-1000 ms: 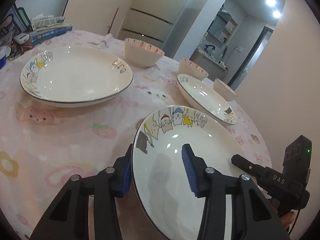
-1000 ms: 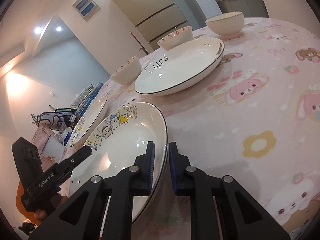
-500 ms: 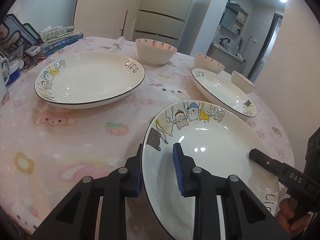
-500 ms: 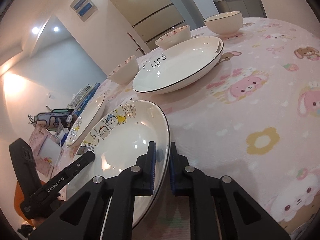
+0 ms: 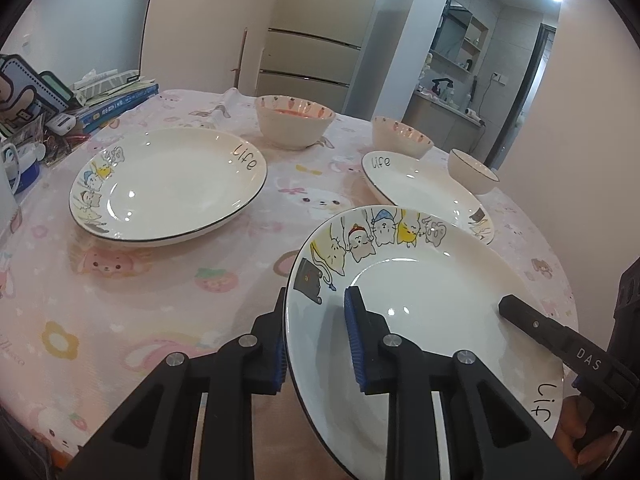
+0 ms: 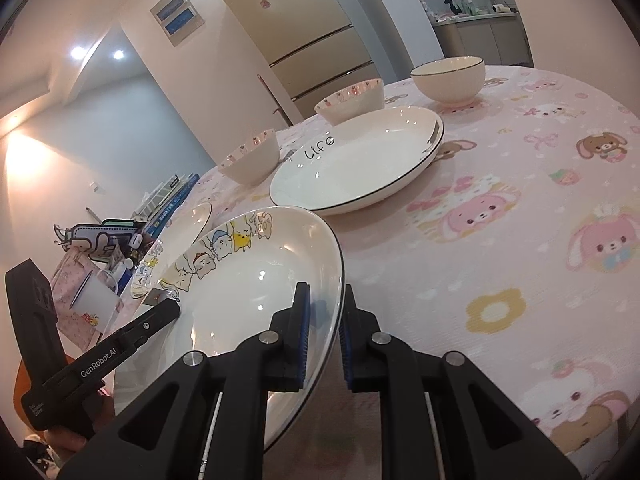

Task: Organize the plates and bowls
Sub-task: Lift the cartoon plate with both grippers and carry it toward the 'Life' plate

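Biggest first: round table [image 5: 120, 300] under a soft pink cloth printed with bunnies, bears and flowers, a bit crinkly by the look of it. On that, three wide shallow plates, all glossy white ceramic with a thin dark rim and "life" lettering: left plate [image 5: 168, 184] and far plate [image 5: 420, 188] sitting flat, cat plate [image 5: 440, 300] nearest the person, right at the table's front edge and gripped from both sides. Looks raised off the cloth on the near side; far edge hard to call. Behind the plates, a big carrot bowl [image 5: 294, 122], a small carrot bowl [image 5: 402, 136] and a plain bowl [image 5: 474, 170], all rounded, smooth and glazed. Now the actual news: a second ago the left gripper [image 5: 316, 340] stood wide open around the cat plate's rim, and now clamped down on it, one ribbed blue pad under the rim, one on the inner slope. Right gripper [image 6: 324, 336] pinched tight on the opposite rim, same as before. So, two-handed hold finally locked in, probably ready to carry over and stack on one of the other plates. Slick glaze plus thin rim, so worth keeping level.
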The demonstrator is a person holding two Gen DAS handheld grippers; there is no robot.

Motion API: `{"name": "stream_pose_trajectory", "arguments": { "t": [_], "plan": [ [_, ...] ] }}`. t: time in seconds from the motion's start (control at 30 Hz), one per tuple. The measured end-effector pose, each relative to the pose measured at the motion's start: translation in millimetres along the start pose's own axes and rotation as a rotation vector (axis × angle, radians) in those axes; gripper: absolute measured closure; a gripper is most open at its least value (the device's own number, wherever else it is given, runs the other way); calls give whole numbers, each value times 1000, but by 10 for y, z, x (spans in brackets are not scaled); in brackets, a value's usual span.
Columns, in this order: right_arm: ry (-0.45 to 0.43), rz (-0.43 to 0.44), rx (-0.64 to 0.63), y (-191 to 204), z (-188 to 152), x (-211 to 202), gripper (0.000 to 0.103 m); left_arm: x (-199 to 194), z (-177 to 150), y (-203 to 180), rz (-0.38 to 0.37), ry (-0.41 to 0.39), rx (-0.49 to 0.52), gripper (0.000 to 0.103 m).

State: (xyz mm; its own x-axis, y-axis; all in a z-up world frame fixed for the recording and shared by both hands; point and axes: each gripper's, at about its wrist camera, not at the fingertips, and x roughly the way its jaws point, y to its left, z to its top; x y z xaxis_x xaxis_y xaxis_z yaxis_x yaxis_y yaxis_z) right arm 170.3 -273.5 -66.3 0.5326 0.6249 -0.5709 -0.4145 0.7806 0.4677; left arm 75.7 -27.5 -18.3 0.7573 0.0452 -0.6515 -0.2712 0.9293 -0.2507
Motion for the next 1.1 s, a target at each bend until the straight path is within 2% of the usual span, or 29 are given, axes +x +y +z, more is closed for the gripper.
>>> {"name": "stream_pose_trajectory", "arguments": {
  "t": [0.17, 0.33, 0.57, 0.7, 1.0, 1.1],
  "plan": [
    [-20, -36, -20, -6, 107, -110, 87, -43, 179, -243, 17, -30, 92, 76],
    [-86, -48, -33, -27, 260, -244, 87, 9, 407, -344, -54, -36, 71, 76],
    [-154, -29, -29, -105, 493, -356, 87, 35, 613, -488, -96, -71, 55, 76],
    [-189, -26, -39, -108, 676, -373, 87, 48, 748, -583, -85, -100, 70, 76],
    [-191, 10, -36, -194, 1044, -186, 87, 338, 1102, -595, -96, -87, 48, 76],
    [-200, 18, -47, -230, 1149, -140, 87, 412, 1230, -563, -129, -64, 24, 76]
  ]
}}
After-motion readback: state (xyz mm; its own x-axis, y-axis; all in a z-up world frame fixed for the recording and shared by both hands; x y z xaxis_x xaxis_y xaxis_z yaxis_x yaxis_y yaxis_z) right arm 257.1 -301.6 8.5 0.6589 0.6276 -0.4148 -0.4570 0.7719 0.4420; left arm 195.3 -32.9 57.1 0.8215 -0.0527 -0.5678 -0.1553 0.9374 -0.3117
